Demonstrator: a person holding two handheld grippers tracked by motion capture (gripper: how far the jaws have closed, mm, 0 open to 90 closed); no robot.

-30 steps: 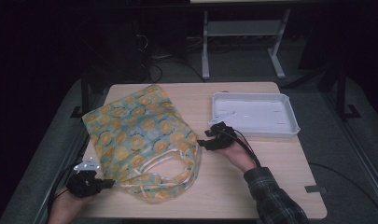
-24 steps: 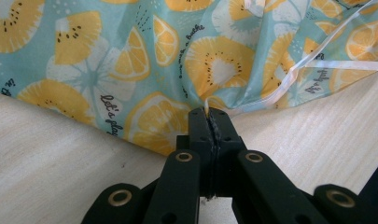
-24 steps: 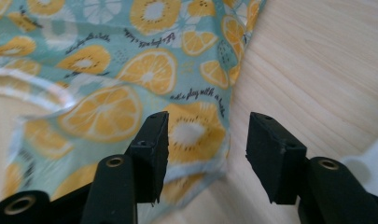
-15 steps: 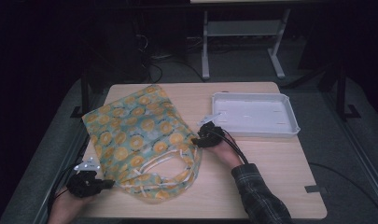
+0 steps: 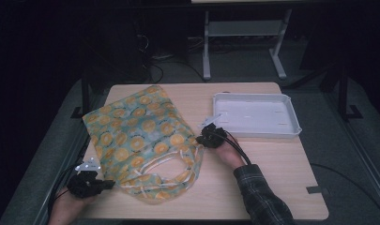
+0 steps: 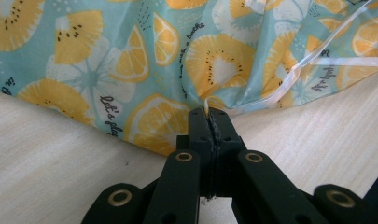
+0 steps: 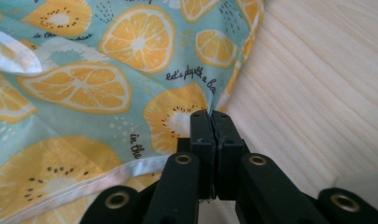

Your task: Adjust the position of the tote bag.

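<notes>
A tote bag [image 5: 140, 136] printed with orange and kiwi slices on teal lies flat on the wooden table [image 5: 272, 173], its pale handles [image 5: 166, 161] towards me. My left gripper [image 5: 109, 184] sits at the bag's near left edge. In the left gripper view the left gripper [image 6: 209, 113] is shut on the rim of the bag [image 6: 130, 60]. My right gripper [image 5: 201, 138] rests at the bag's right edge. Its jaws have just been closing, and in the right gripper view the right gripper [image 7: 210, 114] pinches the hem of the bag [image 7: 84, 88].
A white shallow tray [image 5: 291, 129] stands at the back right of the table, just beyond my right hand. Bare wood [image 7: 317, 84] lies to the right of the bag. A metal stand [image 5: 206, 51] is on the dark floor behind the table.
My right gripper moved left and down from near the tray onto the bag's right edge and shut on it. The left gripper and the bag stayed put.
</notes>
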